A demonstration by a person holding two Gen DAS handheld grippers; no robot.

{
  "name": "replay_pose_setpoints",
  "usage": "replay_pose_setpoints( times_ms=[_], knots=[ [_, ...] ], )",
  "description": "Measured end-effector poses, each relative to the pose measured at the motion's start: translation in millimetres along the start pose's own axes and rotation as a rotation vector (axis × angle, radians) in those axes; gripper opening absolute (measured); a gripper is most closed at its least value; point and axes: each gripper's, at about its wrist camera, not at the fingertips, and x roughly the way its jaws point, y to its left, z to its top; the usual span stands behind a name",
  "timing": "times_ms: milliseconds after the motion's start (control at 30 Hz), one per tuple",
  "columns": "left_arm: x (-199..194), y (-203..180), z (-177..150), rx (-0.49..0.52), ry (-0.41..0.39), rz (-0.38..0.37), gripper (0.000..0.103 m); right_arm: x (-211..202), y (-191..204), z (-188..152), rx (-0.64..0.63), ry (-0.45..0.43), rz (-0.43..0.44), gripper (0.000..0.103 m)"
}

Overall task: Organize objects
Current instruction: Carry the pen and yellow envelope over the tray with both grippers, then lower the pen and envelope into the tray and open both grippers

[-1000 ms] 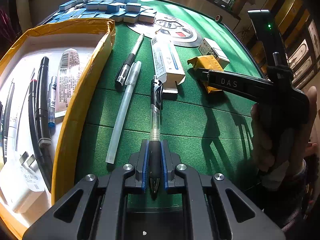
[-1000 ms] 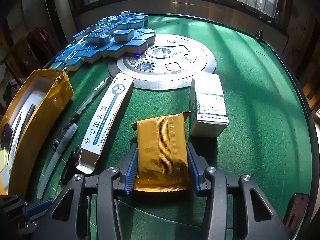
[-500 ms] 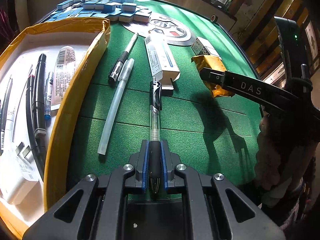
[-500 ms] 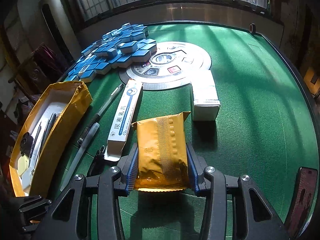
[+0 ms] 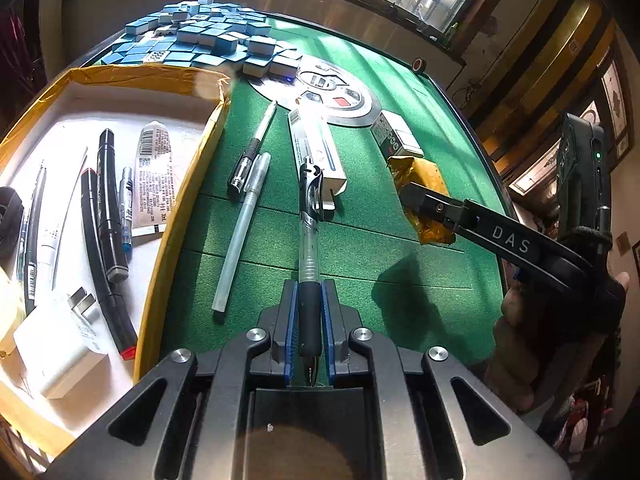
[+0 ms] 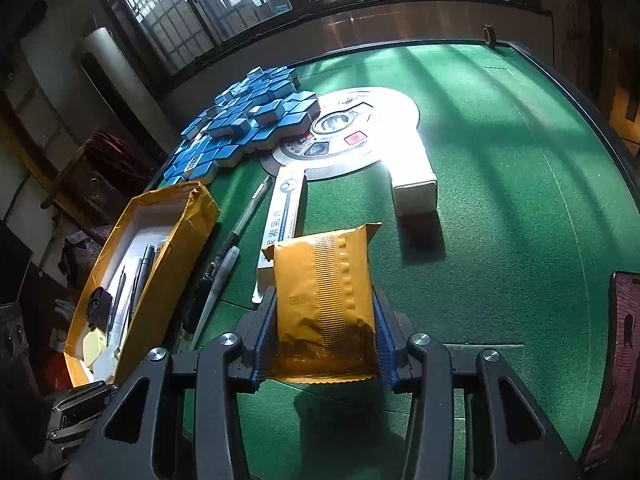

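Note:
My left gripper (image 5: 310,300) is shut on a clear gel pen with a black grip (image 5: 309,232) and holds it above the green felt table (image 5: 360,248). My right gripper (image 6: 322,316) is shut on a yellow foil packet (image 6: 324,296) and holds it up off the felt; the packet also shows in the left wrist view (image 5: 426,196). A yellow-edged cardboard box (image 5: 176,200) stands at the left with pens, a tube and a white charger inside; it also shows in the right wrist view (image 6: 176,248).
On the felt lie a black-and-white pen (image 5: 252,152), a frosted pen (image 5: 240,232), a long white carton (image 5: 316,148) and a small white box (image 6: 414,184). Blue mahjong tiles (image 6: 248,120) are piled at the far left by a round silver centre panel (image 6: 352,132).
Both grippers have risen with their loads. The yellow packet has lifted off the felt and the pen has come up and away from the table.

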Motion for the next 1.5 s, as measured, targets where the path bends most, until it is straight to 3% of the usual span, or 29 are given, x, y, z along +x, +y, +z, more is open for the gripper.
replay_pose_setpoints(
  times_ms=[333, 667, 933, 1167, 1500],
  knots=[
    [-55, 45, 17, -0.110, -0.064, -0.053, 0.009, -16, 70, -11, -0.080, -0.018, 0.158, 0.039],
    [-86, 124, 34, -0.248, -0.115, 0.034, 0.009, 20, 128, -16, -0.159, 0.051, 0.254, 0.039],
    [-65, 167, 69, -0.274, -0.086, 0.102, 0.009, 62, 160, 8, -0.148, 0.101, 0.275, 0.039],
    [-29, 190, 92, -0.288, -0.018, 0.155, 0.009, 107, 187, 42, -0.168, 0.115, 0.221, 0.039],
    [-9, 200, 93, -0.279, 0.020, 0.201, 0.009, 135, 206, 36, -0.242, 0.119, 0.194, 0.039]
  ],
)
